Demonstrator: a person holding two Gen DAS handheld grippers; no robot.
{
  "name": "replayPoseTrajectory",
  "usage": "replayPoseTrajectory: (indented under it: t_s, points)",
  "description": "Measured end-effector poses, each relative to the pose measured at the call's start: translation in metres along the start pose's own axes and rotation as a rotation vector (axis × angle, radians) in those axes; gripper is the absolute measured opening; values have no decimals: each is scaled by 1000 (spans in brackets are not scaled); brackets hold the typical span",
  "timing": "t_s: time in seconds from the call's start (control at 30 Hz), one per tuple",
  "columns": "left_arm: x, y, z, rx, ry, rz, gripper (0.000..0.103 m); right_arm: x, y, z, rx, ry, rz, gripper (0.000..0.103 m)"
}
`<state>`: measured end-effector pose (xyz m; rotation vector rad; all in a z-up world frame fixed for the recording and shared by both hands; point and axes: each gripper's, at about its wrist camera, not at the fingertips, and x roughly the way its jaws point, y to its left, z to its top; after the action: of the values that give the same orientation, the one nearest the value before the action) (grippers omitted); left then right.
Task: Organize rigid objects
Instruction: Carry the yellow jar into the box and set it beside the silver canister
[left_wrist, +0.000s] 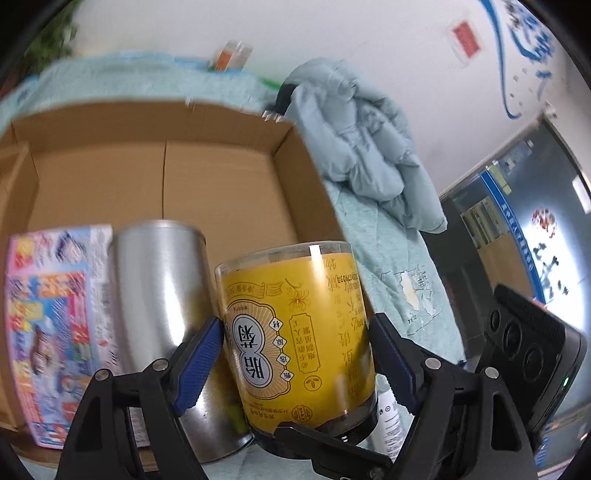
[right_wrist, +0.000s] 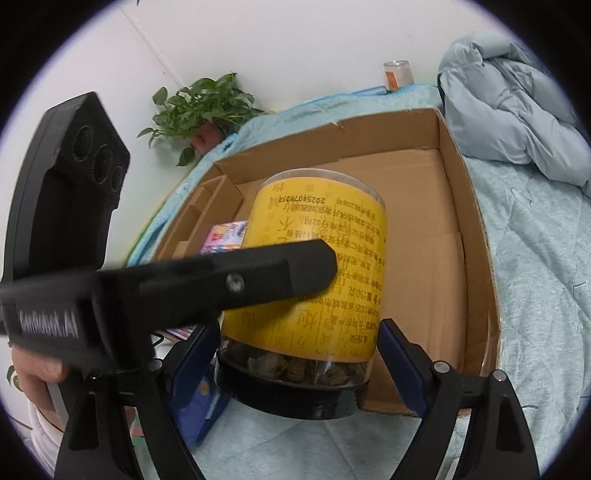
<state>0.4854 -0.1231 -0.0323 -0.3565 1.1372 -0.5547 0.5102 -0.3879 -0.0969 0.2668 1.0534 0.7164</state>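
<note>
The yellow-labelled jar (left_wrist: 299, 339) is held upside down, its black lid (right_wrist: 291, 393) at the bottom, over the near edge of the cardboard box (right_wrist: 458, 236). The left gripper (left_wrist: 295, 365) is closed on the jar, its blue pads (left_wrist: 197, 365) pressed against the label on both sides. The right gripper (right_wrist: 295, 365) is seen with its fingers either side of the jar near the lid; whether they actually touch it cannot be told, since a small gap seems to remain.

A slip is judged the main risk: the jar wall is smooth and rounded, the grip sits low on a tall body, and the jar is tilted, so it could be rotated out of the pads if it is bumped. A knock against the steel tumbler (left_wrist: 162, 317), which stands just beside the jar at the box's near left, could be caused by any leftward drift; the colourful carton (left_wrist: 55, 325) beyond it could then be toppled. The near box wall could also be clipped by the lid if the jar is lowered too soon.

Open floor is left across the far and right parts of the box, up to its right wall. Outside that wall, the blue jacket (right_wrist: 509, 110) lies on the quilt (right_wrist: 535, 277).
</note>
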Motion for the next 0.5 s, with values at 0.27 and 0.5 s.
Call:
replayPoseTrajectory:
  t_s: [0.27, 0.5]
  points:
    - [19, -14, -14, 107, 8, 110, 73, 14, -10, -14, 10, 68, -78, 88]
    - [-3, -16, -24, 116, -32, 166, 74, 0, -6, -20, 36, 56, -89, 88]
